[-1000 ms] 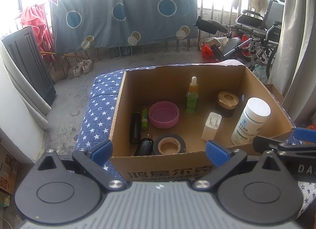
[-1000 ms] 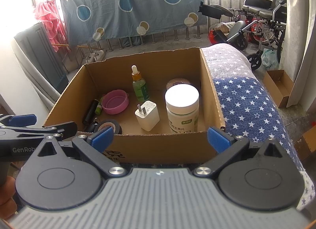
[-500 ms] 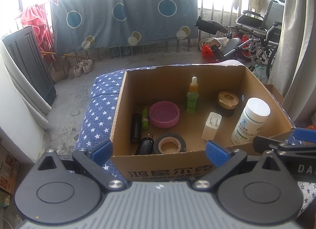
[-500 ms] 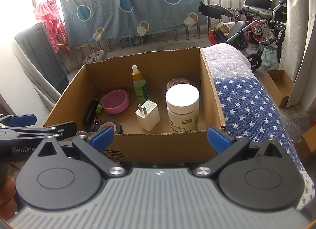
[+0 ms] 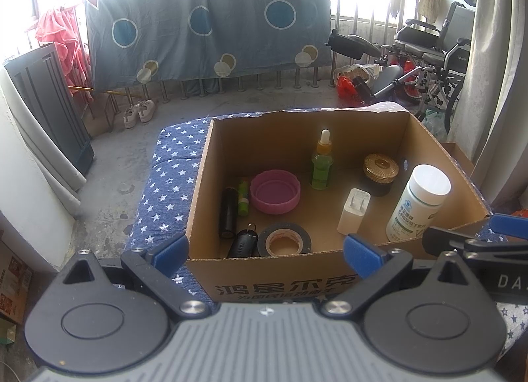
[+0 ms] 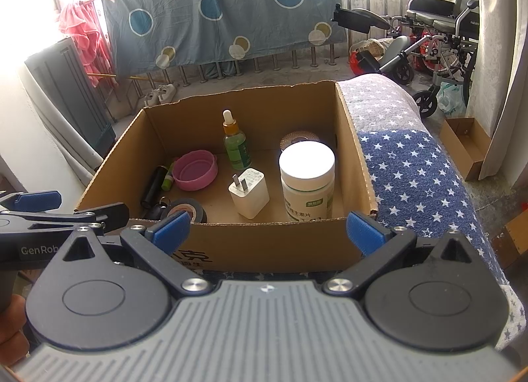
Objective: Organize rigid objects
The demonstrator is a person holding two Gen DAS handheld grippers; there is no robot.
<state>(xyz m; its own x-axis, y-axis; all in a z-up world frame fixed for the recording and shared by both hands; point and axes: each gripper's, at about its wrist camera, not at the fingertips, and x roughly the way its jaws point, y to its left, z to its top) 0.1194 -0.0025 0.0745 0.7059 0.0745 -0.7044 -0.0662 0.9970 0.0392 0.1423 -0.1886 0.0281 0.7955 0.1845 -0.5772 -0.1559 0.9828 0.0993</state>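
Observation:
An open cardboard box (image 5: 274,274) (image 6: 264,240) stands on a star-patterned blue cloth. Inside are a white pill bottle (image 5: 417,204) (image 6: 308,180), a white charger plug (image 5: 353,210) (image 6: 249,192), a green dropper bottle (image 5: 321,164) (image 6: 236,144), a pink lid (image 5: 275,190) (image 6: 195,170), a black tape roll (image 5: 284,240), a gold-lidded jar (image 5: 381,169), a black tube (image 5: 228,213) and a key fob (image 5: 243,245). My left gripper (image 5: 265,250) is open and empty before the box's near wall. My right gripper (image 6: 265,230) is open and empty there too.
The star cloth (image 6: 415,177) runs right of the box. A wheelchair (image 6: 439,32) and a small cardboard box (image 6: 465,144) stand at the right. A hanging blue sheet (image 5: 204,25) and railing lie behind. A dark panel (image 5: 46,101) leans at the left.

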